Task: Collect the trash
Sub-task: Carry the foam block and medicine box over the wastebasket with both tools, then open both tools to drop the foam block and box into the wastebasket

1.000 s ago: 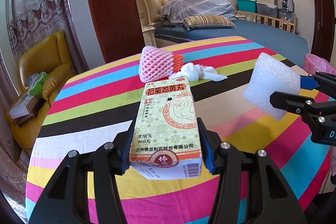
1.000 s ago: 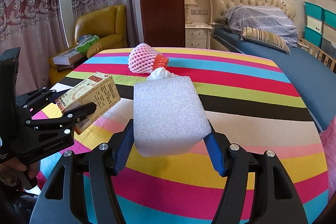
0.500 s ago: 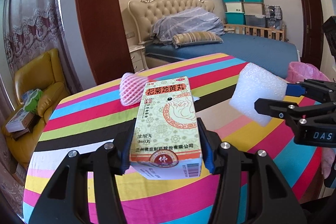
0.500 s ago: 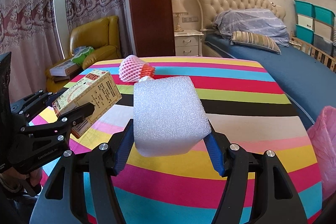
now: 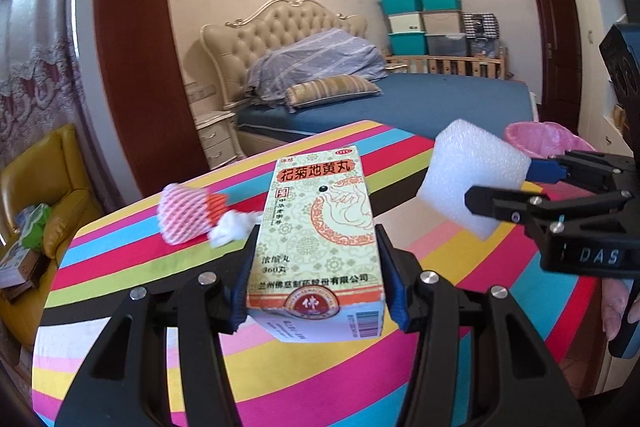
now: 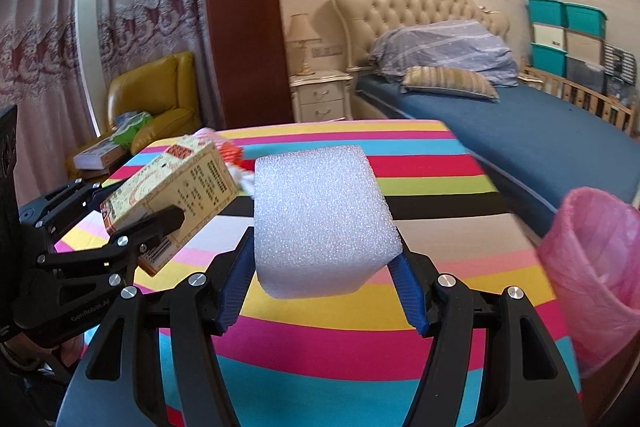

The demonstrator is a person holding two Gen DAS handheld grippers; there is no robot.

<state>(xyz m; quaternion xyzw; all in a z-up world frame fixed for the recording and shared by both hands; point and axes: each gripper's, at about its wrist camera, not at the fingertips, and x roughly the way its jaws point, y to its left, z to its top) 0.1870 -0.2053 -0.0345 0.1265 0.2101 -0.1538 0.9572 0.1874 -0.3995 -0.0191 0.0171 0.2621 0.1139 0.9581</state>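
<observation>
**Above the striped surface, both tongs loaded**

Above the striped surface (image 5: 132,259), the left tongs (image 5: 316,275) clamped a medicine box (image 5: 316,227); the right tongs (image 6: 324,267) gripped a white foam block (image 6: 320,219). A pink-lined bin (image 6: 596,267) stood at the right.

A home bedroom: tufted-headboard bed (image 6: 520,115), nightstand (image 6: 322,97), yellow armchair (image 6: 156,103), lace curtains (image 6: 44,39).

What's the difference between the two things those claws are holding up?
The medicine box is printed cardboard with red Chinese lettering; the foam block is plain white and bumpy. The box is long and slim, the foam chunkier. Both are clamped between blue pads, lifted above the striped table.
</observation>
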